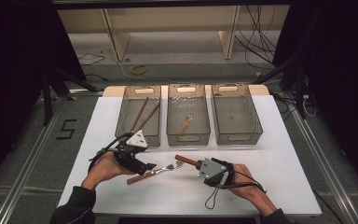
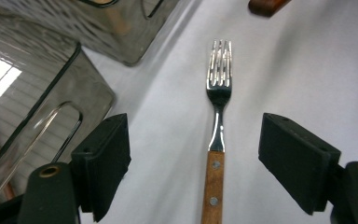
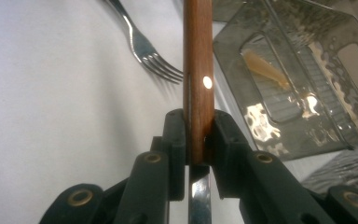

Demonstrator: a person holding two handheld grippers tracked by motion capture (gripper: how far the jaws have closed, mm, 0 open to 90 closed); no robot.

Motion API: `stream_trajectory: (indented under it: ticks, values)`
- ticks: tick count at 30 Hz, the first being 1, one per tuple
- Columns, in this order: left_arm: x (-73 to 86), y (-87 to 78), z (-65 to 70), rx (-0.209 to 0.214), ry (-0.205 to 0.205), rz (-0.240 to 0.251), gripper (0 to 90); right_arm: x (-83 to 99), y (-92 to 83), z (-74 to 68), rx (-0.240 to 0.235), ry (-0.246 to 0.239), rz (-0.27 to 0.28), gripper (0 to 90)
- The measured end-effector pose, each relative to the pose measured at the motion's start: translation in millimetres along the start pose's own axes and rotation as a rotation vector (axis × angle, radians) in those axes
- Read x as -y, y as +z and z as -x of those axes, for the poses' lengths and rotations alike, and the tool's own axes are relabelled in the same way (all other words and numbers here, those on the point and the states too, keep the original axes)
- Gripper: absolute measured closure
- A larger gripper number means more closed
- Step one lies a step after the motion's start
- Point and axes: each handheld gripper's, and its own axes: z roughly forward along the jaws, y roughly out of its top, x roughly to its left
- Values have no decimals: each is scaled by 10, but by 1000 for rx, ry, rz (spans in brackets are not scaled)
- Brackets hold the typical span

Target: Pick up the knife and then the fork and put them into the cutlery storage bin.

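A fork [image 1: 161,170] with a wooden handle lies flat on the white table, tines toward the right. My left gripper [image 1: 149,166] stands open astride it. In the left gripper view the fork [image 2: 218,93] runs up the middle between the wide-apart jaws of the left gripper [image 2: 198,149], and neither pad touches it. My right gripper [image 1: 198,164] is shut on a wooden-handled utensil [image 1: 186,160], whose brown handle points left toward the fork's tines. In the right gripper view the handle [image 3: 198,56] is clamped between the pads of the right gripper [image 3: 198,135], with a strip of metal below them.
Three clear mesh bins stand in a row at the table's far side. The left bin [image 1: 139,135] holds two brown sticks, the middle bin [image 1: 188,137] a small wooden spoon, and the right bin [image 1: 236,137] looks bare. White table surface [image 1: 270,158] stretches to the right.
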Motion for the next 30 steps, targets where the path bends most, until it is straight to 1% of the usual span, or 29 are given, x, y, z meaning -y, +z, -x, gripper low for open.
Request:
stream_trajectory:
  ticks: [2,6,7,9,11,14,15,17,20,22,26,27,30]
  values:
    - [29,12,-13,-6,-27,8,235,15,-14,35,7,19,4,778]
    - [85,53,-10,-12,-53,23,235,46,-43,116,13,67,19,778]
    - [102,62,-2,-20,-60,34,234,53,-51,136,15,76,22,778]
    - [134,70,5,-22,-66,54,230,63,-68,173,21,91,21,778]
    - [157,63,8,-42,-73,72,217,76,-82,212,28,108,24,777]
    - [177,38,7,-53,-87,110,215,94,-99,268,38,139,25,777]
    - [182,33,10,-55,-95,117,213,95,-106,282,39,144,28,777]
    - [198,33,15,-54,-95,123,208,96,-120,312,36,161,41,777]
    - [224,57,35,-64,-106,141,200,101,-138,369,47,181,39,777]
    - [238,65,43,-72,-108,153,196,116,-157,423,48,206,49,777]
    - [259,63,60,-68,-124,177,188,149,-194,560,52,252,61,777]
    - [265,63,66,-72,-119,181,187,155,-203,596,57,265,62,777]
    - [281,70,85,-63,-136,192,192,171,-227,706,66,308,62,777]
